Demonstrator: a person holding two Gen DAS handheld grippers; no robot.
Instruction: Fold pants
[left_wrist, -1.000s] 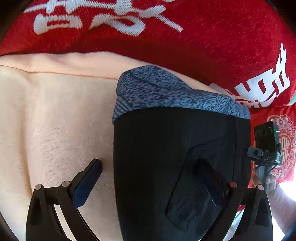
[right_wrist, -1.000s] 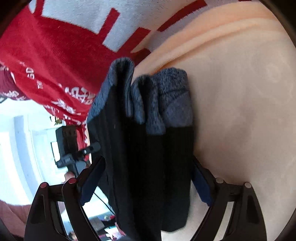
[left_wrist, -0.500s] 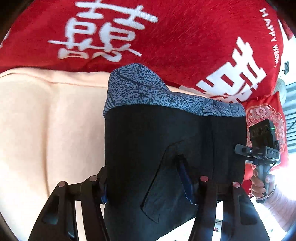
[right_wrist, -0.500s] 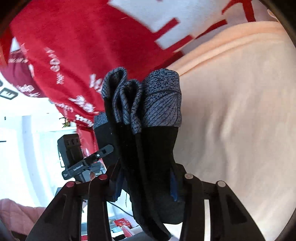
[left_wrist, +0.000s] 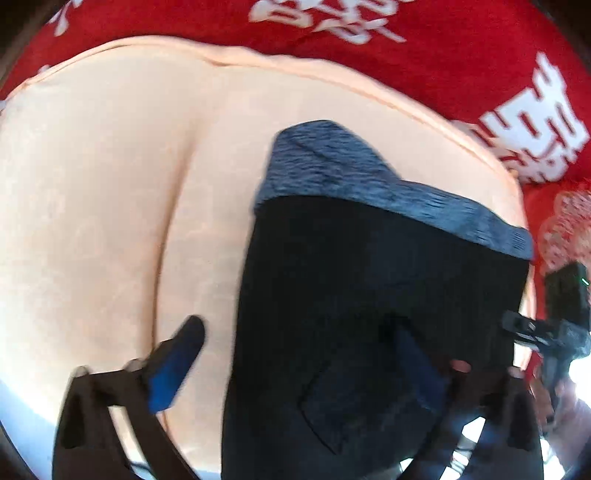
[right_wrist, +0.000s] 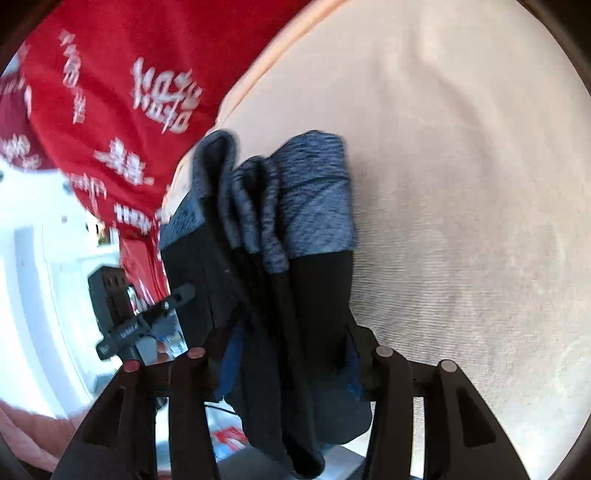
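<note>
The black pants (left_wrist: 369, 295) with a grey-blue patterned waistband (left_wrist: 332, 162) are folded into a thick bundle over the peach cover (left_wrist: 110, 184). My left gripper (left_wrist: 299, 354) is open: its left finger (left_wrist: 177, 358) stands clear of the cloth, the right finger lies against the black fabric. In the right wrist view my right gripper (right_wrist: 288, 354) is shut on the folded pants (right_wrist: 295, 280), with several layers of waistband (right_wrist: 273, 192) bunched upright between the pads. The left gripper's body (right_wrist: 118, 314) shows at the left there.
A red blanket with white characters (left_wrist: 443, 44) lies behind the peach cover, and shows in the right wrist view (right_wrist: 110, 92). The peach cover (right_wrist: 461, 184) spreads wide to the right. Bright room lies beyond the left edge.
My left gripper has opened and let go of the pants; it was shut on them half a second ago. My right gripper stays shut on the bundle, which has moved over the peach cover.
</note>
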